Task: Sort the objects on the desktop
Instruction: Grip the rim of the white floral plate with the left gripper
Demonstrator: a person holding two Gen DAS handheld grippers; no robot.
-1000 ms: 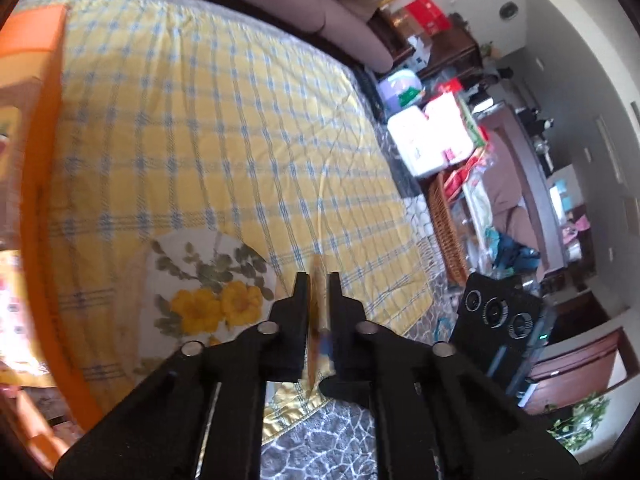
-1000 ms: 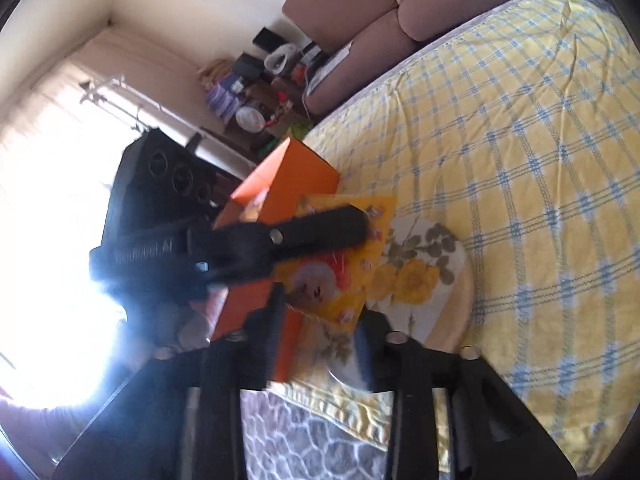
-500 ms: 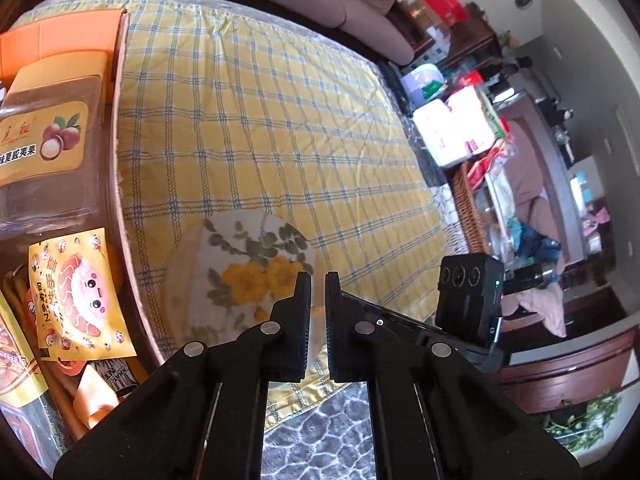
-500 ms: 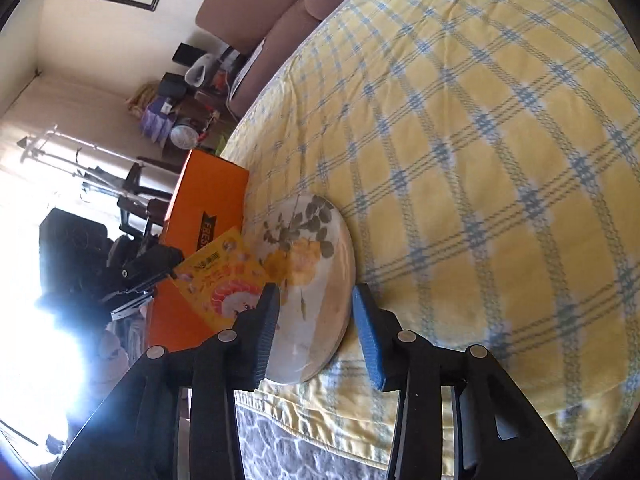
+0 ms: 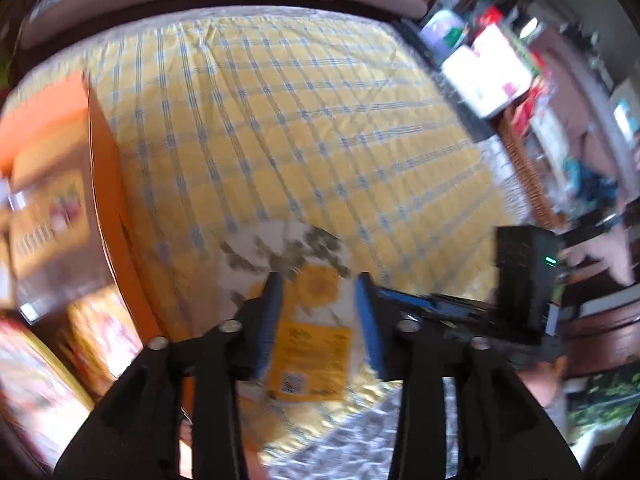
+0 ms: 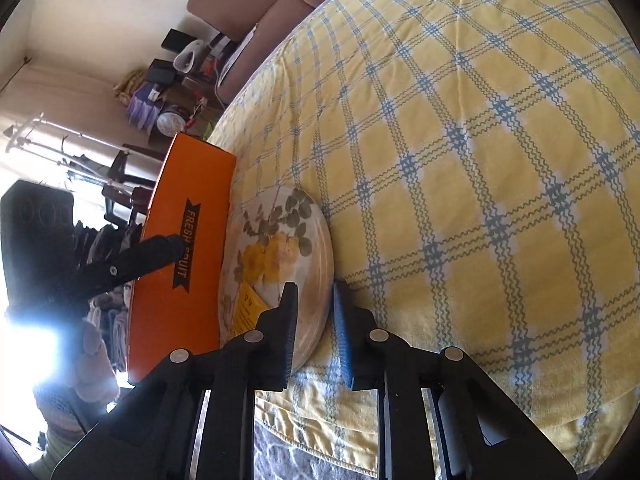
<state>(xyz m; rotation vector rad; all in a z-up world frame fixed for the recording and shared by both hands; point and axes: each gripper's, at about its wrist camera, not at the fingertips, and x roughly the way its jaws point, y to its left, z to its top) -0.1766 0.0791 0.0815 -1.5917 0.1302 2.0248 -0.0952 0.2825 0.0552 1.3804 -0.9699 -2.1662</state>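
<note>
- On the round white flower-print plate (image 5: 280, 252), a flat yellow snack packet (image 5: 308, 364) lies free below the opening left tool (image 5: 318, 300).
- Right tool (image 6: 314, 312) is closing across the plate rim, not clamped yet.
- Orange cardboard box (image 6: 188, 248) looks mostly packed already.

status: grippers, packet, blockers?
Left gripper opening, packet free on plate. Right gripper closing over plate rim. Orange box beside plate.

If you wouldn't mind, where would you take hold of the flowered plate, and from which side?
Grip the flowered plate by its thin raised rim at the table's near edge, coming in low from that edge with one jaw above and one below. It lies flat, and the orange box blocks its far side.
</note>
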